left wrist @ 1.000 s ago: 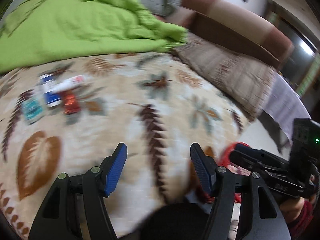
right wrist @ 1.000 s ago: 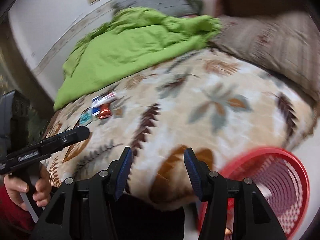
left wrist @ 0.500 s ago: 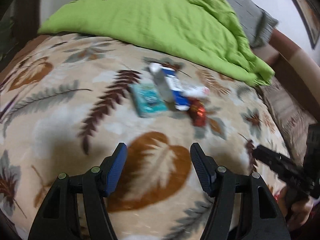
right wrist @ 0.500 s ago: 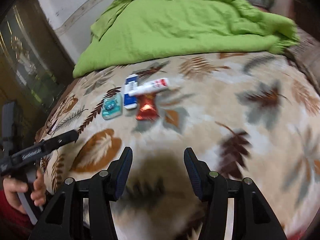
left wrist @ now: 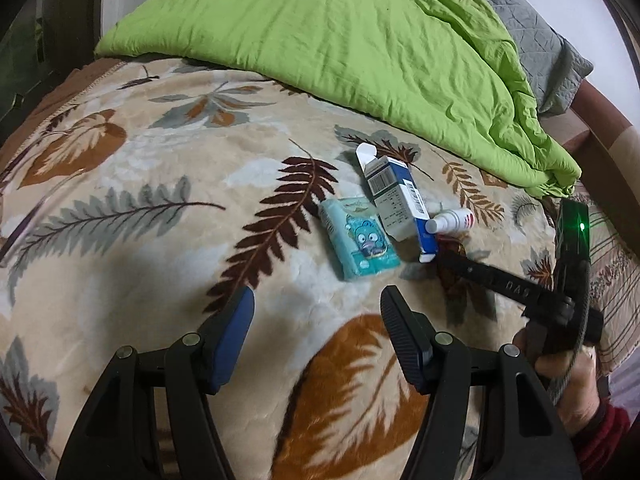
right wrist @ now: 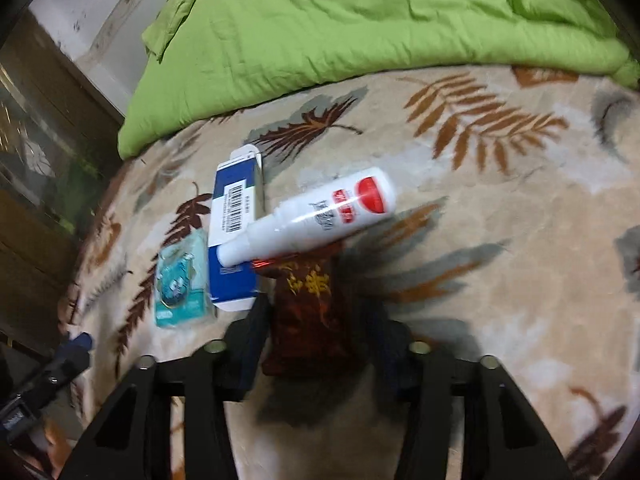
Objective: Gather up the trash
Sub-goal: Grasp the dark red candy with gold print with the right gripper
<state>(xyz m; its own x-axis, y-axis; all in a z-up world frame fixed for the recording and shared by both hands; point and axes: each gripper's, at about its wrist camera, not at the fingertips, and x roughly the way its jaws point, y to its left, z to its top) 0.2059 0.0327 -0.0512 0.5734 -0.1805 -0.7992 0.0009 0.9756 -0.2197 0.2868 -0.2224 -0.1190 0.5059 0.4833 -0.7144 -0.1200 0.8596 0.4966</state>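
Trash lies on the leaf-patterned blanket [left wrist: 160, 208]: a teal tissue pack [left wrist: 358, 238], a blue-and-white box [left wrist: 396, 200], a white spray bottle [left wrist: 452, 220] and a dark red wrapper [right wrist: 310, 312]. In the right wrist view the bottle [right wrist: 312, 216] rests across the box [right wrist: 234, 236], with the teal pack [right wrist: 180, 284] to the left. My right gripper [right wrist: 316, 332] is open, its jaws on either side of the red wrapper. My left gripper [left wrist: 316, 328] is open and empty, a little short of the teal pack.
A green duvet [left wrist: 360, 40] is heaped at the far side of the bed. A grey pillow [left wrist: 540, 36] and brown headboard [left wrist: 604, 140] lie at the right. Dark furniture [right wrist: 36, 184] stands to the left of the bed.
Both grippers swung from the bed's foot end and the red basket toward the trash pile. The right gripper closed in until its open jaws straddle the red wrapper.
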